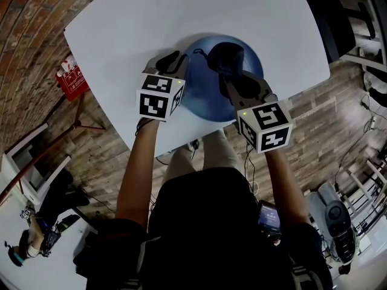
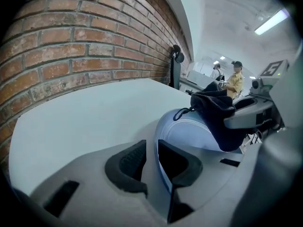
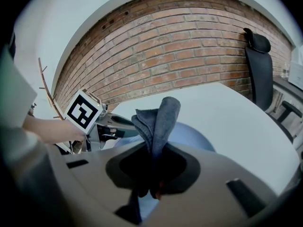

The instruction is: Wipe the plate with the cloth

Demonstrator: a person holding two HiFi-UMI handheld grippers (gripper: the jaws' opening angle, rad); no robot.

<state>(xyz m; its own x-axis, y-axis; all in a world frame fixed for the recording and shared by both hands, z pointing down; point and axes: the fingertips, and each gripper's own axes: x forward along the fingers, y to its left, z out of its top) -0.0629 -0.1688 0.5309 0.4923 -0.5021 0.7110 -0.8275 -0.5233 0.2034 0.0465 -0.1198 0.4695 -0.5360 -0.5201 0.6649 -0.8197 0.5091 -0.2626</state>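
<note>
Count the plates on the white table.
1. The blue plate lies by the near edge of the table, its rim between the jaws of the left gripper, with the cloth held over it by the right gripper. None seems hidden.

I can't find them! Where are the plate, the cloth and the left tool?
plate (image 1: 205, 98), head view, bare blue middle
cloth (image 3: 161, 121), right gripper view, its folded top
left tool (image 2: 151, 154), left gripper view, between its fingertips, at the plate's rim

White table (image 1: 121, 17), brick wall (image 3: 189, 65), black chair (image 3: 259, 70), wooden floor (image 1: 326, 119)
</note>
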